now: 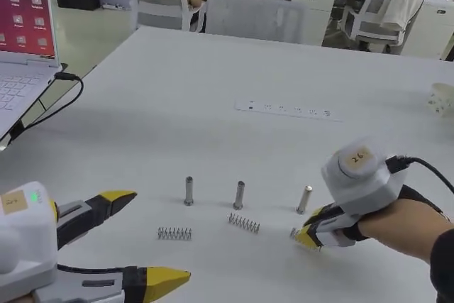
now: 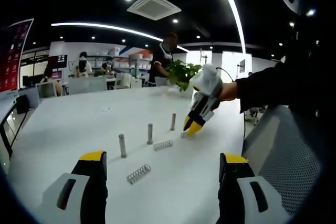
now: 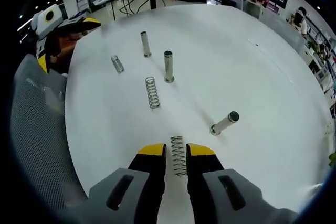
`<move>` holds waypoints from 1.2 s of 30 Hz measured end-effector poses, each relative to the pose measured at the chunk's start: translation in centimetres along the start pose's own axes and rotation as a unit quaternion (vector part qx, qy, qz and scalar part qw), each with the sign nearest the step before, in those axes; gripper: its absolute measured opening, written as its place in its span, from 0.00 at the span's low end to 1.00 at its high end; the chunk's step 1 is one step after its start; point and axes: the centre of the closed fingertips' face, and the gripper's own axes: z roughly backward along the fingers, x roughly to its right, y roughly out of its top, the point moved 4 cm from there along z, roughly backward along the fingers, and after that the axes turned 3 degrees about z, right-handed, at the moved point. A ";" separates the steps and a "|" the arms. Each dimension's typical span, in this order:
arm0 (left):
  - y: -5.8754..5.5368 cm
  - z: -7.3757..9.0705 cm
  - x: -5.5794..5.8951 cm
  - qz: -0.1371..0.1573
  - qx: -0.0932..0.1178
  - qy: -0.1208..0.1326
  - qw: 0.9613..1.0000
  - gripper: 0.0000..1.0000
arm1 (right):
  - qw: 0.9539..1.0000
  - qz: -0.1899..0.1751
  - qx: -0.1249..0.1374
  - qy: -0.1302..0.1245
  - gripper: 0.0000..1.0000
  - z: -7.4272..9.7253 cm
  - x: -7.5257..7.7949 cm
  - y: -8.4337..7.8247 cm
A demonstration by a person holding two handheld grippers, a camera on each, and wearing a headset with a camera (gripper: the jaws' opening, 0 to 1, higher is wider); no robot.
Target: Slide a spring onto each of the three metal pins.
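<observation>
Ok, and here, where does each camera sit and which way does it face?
Head view: on the headset, facing forward and down at the table, pins, left gripper, and right gripper in a hand.
Left gripper view: on the left gripper, looking along its open jaws across the table; a dark sleeve shows.
Right gripper view: on the right gripper, looking along jaws closed on a spring.
Shared: both gripper views show the pins and the other gripper.

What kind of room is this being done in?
Probably an open-plan office: a laptop sits on the white table, a power strip lies on it, and office chairs stand behind.
</observation>
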 end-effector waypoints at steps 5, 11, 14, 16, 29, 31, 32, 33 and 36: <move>-0.2 0.1 -0.2 0.003 0.001 0.003 1.000 0.85 | 1.000 0.010 -0.014 0.003 0.13 -0.7 0.1 0.4; -0.3 0.1 -0.4 0.005 0.001 0.005 1.000 0.85 | 0.999 0.019 -0.033 0.005 0.12 -1.3 0.2 0.5; -0.4 0.1 -0.4 0.007 0.002 0.006 1.000 0.85 | 0.999 0.026 -0.045 0.004 0.10 -1.4 0.2 0.3; -0.4 0.1 -0.5 0.008 0.001 0.006 1.000 0.85 | 0.998 0.027 -0.051 0.005 0.09 -1.6 0.3 0.1; -0.1 0.3 -0.3 0.003 0.001 0.003 1.000 0.84 | 0.999 0.019 -0.031 0.007 0.08 -0.6 -0.3 0.9; 0.0 0.3 -0.2 0.002 0.002 0.002 1.000 0.84 | 1.000 0.016 -0.019 0.004 0.08 -0.1 -0.4 1.3; 0.0 0.3 -0.1 0.002 0.002 0.001 1.000 0.84 | 1.000 0.013 -0.012 0.004 0.08 0.1 -0.5 1.4; 0.1 0.3 -0.1 0.002 0.002 0.001 1.000 0.84 | 1.000 0.011 -0.004 0.004 0.08 0.4 -0.6 1.6; 0.2 0.2 0.2 0.000 0.002 -0.002 1.000 0.83 | 1.000 0.009 0.013 -0.001 0.08 1.2 -0.9 2.1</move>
